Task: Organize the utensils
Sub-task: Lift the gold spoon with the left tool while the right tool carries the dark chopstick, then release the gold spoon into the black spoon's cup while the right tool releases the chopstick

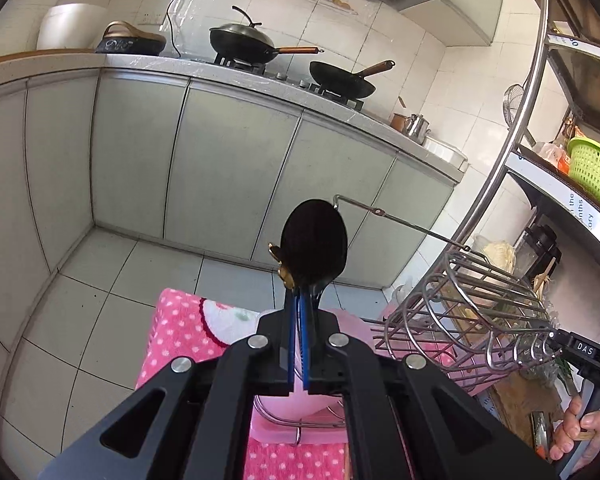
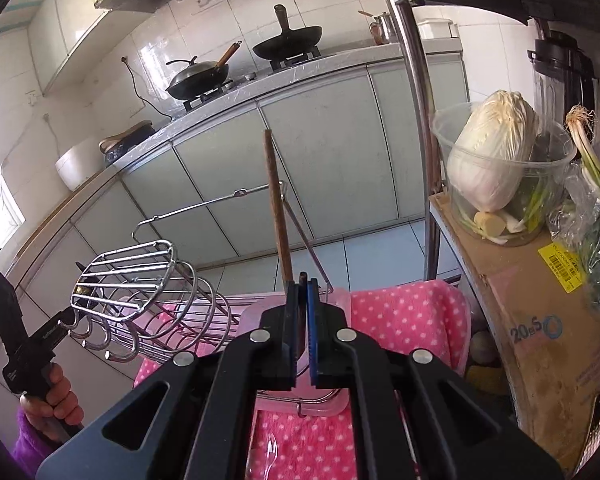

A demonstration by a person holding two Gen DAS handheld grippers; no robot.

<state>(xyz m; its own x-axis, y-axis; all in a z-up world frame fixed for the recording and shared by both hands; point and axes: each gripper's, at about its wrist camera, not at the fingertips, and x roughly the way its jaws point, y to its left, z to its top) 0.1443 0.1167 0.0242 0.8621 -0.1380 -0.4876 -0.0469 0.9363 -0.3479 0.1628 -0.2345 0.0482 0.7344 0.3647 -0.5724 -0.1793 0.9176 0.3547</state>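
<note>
Chrome wire rack (image 2: 148,300) lies on dotted pink towel (image 2: 400,312); beside it, left gripper (image 1: 299,308) clamps a glossy dark spoon (image 1: 314,240), right gripper (image 2: 301,280) clamps slim wooden chopsticks (image 2: 276,200).

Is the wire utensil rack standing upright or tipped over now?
Tipped over. The wire utensil rack lies on its side on the pink towel, its hooks pointing sideways.

Your table carries a pink polka-dot towel (image 2: 404,312). On the towel sits a pink plastic tray (image 2: 320,408); the wire utensil rack (image 2: 140,280) lies tipped on its side across tray and towel. A clear fork (image 2: 271,454) lies near the towel's front edge.
</note>
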